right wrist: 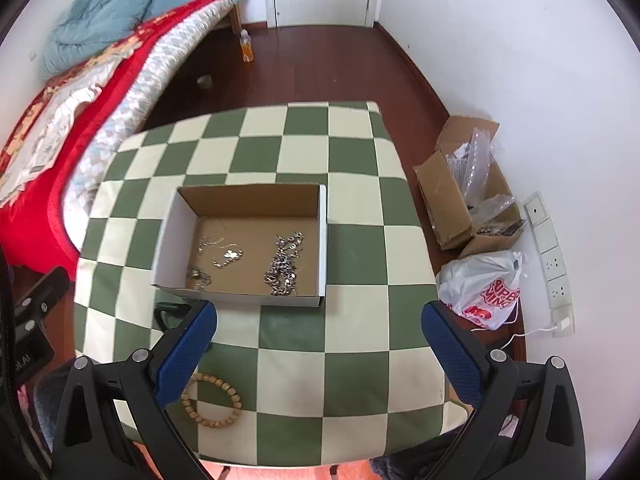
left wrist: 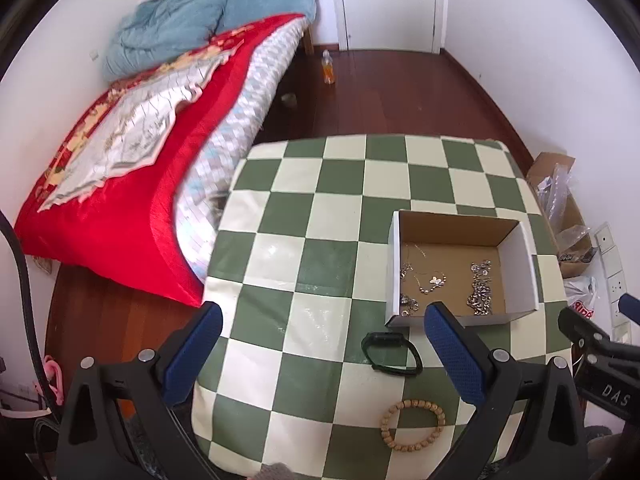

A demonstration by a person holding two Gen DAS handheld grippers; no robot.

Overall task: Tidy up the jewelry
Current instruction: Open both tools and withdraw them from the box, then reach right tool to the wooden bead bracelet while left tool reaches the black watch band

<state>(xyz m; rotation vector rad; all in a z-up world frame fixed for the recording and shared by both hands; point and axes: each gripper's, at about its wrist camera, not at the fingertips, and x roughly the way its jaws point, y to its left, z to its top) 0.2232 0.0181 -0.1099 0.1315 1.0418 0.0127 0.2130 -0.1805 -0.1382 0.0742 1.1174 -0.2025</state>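
Note:
A white cardboard box [left wrist: 394, 264] [right wrist: 323, 240] with a brown inside stands on the green-and-cream checked table [left wrist: 312, 216] [right wrist: 352, 340]. Inside lie thin necklaces [left wrist: 426, 280] [right wrist: 224, 254] and a silver chain heap [left wrist: 480, 288] [right wrist: 284, 266]. A black wristband [left wrist: 392, 354] [right wrist: 168, 312] lies just in front of the box. A wooden bead bracelet [left wrist: 414, 426] [right wrist: 212, 402] lies nearer the front edge. My left gripper [left wrist: 324, 356] is open above the table, left of the wristband. My right gripper [right wrist: 320, 354] is open with nothing between its fingers; the bracelet is partly behind its left finger.
A bed with a red blanket [left wrist: 132, 152] [right wrist: 48, 120] stands left of the table. On the wooden floor are a bottle [left wrist: 328, 66] [right wrist: 247, 46], an open carton of packaging [right wrist: 468, 196] and a plastic bag [right wrist: 484, 288]. A power strip [right wrist: 550, 256] lies by the right wall.

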